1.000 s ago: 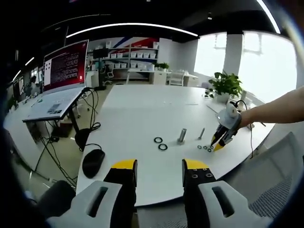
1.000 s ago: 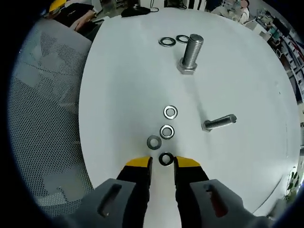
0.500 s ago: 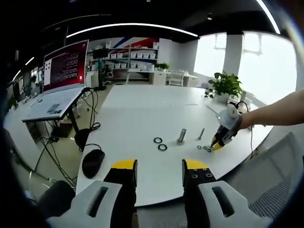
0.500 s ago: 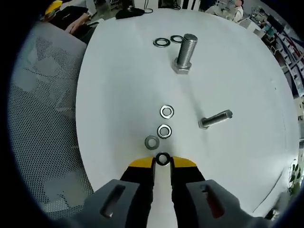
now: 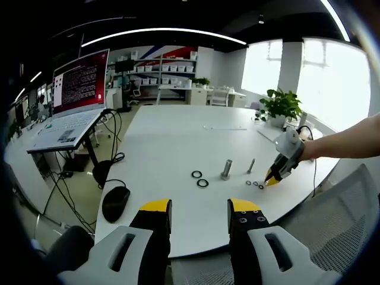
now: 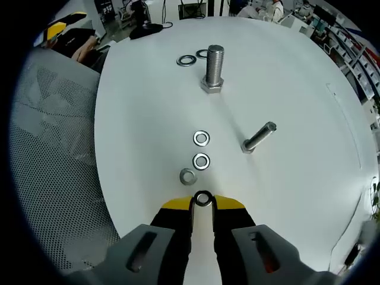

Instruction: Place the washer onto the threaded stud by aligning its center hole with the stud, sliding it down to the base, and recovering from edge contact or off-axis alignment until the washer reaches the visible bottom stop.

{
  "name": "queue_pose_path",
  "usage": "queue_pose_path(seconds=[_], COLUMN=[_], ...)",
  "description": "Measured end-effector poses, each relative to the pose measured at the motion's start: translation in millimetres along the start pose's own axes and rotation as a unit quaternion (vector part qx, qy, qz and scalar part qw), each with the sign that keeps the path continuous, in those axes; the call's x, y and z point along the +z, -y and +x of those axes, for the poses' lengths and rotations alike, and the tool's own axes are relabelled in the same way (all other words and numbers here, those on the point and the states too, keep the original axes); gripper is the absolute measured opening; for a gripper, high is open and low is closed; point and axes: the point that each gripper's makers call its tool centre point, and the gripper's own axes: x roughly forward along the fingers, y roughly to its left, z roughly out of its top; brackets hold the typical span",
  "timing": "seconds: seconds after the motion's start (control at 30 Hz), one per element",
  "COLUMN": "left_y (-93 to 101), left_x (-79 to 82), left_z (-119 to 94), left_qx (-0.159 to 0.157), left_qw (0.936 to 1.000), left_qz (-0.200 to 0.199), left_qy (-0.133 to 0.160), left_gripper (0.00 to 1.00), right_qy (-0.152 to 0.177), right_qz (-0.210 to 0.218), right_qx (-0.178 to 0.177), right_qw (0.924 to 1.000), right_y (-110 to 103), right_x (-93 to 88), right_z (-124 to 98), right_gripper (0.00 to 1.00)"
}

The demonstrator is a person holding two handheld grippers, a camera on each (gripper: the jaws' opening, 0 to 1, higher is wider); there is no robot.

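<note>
Here the right gripper (image 6: 203, 203) pinches a washer (image 6: 203, 198) on the table (image 6: 297, 178); no writing legible.

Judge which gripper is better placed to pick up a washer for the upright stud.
Right. The right gripper has its tips around the nearest washer on the table, facing the upright stud. The left gripper hangs open near the table's edge.

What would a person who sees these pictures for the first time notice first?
Probably the large upright steel bolt, which stands head-down on the white table with two bigger washers just beyond it. Next, the right gripper, its yellow-tipped jaws set either side of a small dark washer, with three more small washers and a smaller bolt lying on its side ahead. In the left gripper view, the left gripper is open at the near table edge.
</note>
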Motion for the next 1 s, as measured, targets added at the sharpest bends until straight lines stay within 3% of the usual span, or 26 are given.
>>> queue_pose_path(seconds=[0.3,0.6,1.0], left_y=[0.5,0.1,0.1], left_x=[0.6,0.5,0.8], left_z=[0.0,0.1,-0.3], left_qx=[0.0,-0.001,0.0], left_qw=[1.0,1.0,1.0], left_qz=[-0.001,0.0,0.0], left_qy=[0.002,0.002,0.003], left_gripper=[0.36,0.36,0.36], right_qy=[0.013,0.046,0.078], right_qz=[0.011,0.022,0.024], right_qx=[-0.005,-0.022,-0.053], right_qw=[0.9998,0.9984,0.9952], right_y=[-5.0,-5.0,14.9], right_x=[9.2,25.7,44.7], right_z=[-18.6,-30.9,-37.9], right_gripper=[0.14,0.14,0.14])
